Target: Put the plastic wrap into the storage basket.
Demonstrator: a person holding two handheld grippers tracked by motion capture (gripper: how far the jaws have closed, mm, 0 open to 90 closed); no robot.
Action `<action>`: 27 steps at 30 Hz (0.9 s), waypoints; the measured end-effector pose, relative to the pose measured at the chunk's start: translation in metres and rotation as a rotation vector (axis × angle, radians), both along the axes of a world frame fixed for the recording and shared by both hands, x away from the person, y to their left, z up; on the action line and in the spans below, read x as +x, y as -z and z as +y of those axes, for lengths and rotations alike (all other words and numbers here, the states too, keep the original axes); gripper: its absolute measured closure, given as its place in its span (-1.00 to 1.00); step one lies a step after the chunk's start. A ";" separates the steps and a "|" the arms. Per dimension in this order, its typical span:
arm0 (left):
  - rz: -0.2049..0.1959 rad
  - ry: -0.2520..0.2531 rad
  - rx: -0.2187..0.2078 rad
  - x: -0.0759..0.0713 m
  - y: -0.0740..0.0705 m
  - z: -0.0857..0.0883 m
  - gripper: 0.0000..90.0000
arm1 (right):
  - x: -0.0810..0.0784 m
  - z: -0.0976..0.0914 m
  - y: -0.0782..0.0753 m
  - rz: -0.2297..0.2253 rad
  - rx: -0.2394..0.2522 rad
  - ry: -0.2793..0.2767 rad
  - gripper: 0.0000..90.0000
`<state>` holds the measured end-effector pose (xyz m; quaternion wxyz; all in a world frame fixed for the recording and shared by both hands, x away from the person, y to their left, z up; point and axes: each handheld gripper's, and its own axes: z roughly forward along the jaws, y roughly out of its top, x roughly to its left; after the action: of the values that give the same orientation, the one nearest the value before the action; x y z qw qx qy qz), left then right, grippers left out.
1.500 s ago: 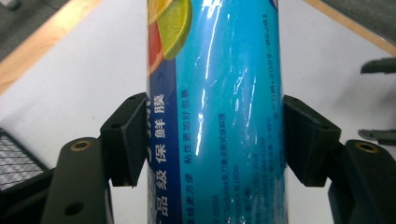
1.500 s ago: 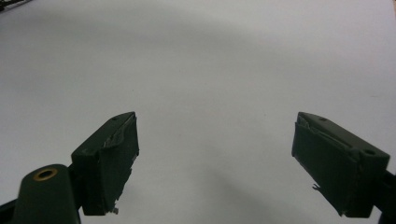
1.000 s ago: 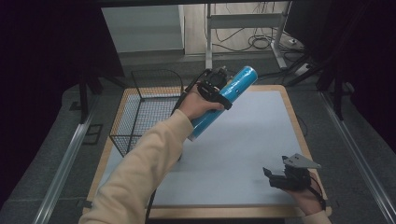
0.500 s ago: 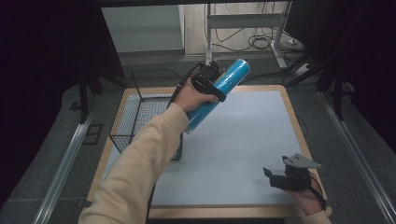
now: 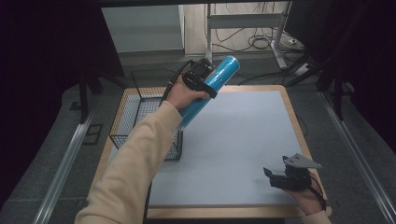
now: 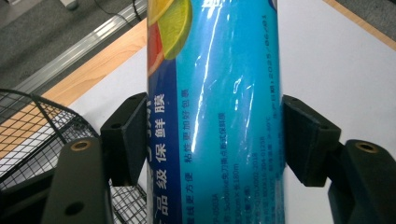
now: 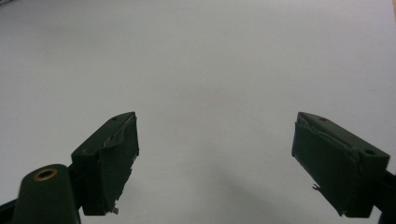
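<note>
Left gripper (image 5: 204, 80), upper centre of the high view: jaws clamped on a blue cylindrical roll of cling film (image 5: 208, 91), gripped around its middle. Roll held in the air, tilted, top end toward upper right of the frame, lower end down-left, just beside the near right corner of the wire basket (image 5: 135, 116). Basket sits at the left edge of the table (image 5: 285, 100), on the wooden border and partly on the grey mat (image 5: 243, 135); black mesh, open top

Left gripper view: the roll (image 6: 212, 107) runs top to bottom through the centre of the frame, both pads (image 6: 126, 137) pressed flat against its sides. Blue glossy wrap, printed Chinese text, citrus slice picture at upper left of the label. Basket mesh (image 6: 28, 140) at lower left, wooden table edge above it, grey mat at right

Right gripper (image 5: 285, 177), lower right of the high view: resting low over the mat near the front edge, grey three-cornered plate on top, hand behind it. Right gripper view: jaws (image 7: 215, 163) spread wide apart, nothing between them, bare grey mat (image 7: 201, 60) ahead

Sleeve of the left arm (image 5: 135, 168) pale yellow, reaching from bottom left up to the roll
</note>
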<state>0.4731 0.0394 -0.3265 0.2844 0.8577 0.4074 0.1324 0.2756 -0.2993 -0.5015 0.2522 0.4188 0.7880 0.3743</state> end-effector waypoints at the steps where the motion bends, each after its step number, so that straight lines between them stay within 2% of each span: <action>1: -0.003 -0.005 0.005 0.000 0.000 0.001 -0.29 | 0.000 0.000 0.000 0.001 0.001 0.000 -0.66; 15: -0.016 -0.048 0.020 0.005 0.003 0.024 -0.29 | 0.000 0.000 0.001 0.003 -0.003 0.003 -0.66; 27: -0.002 -0.091 0.037 0.009 0.013 0.043 -0.29 | 0.001 0.000 0.002 0.005 -0.007 0.005 -0.66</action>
<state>0.4824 0.0821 -0.3397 0.2626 0.8432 0.4432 0.1537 0.2762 -0.2993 -0.5031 0.2528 0.4208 0.7888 0.3699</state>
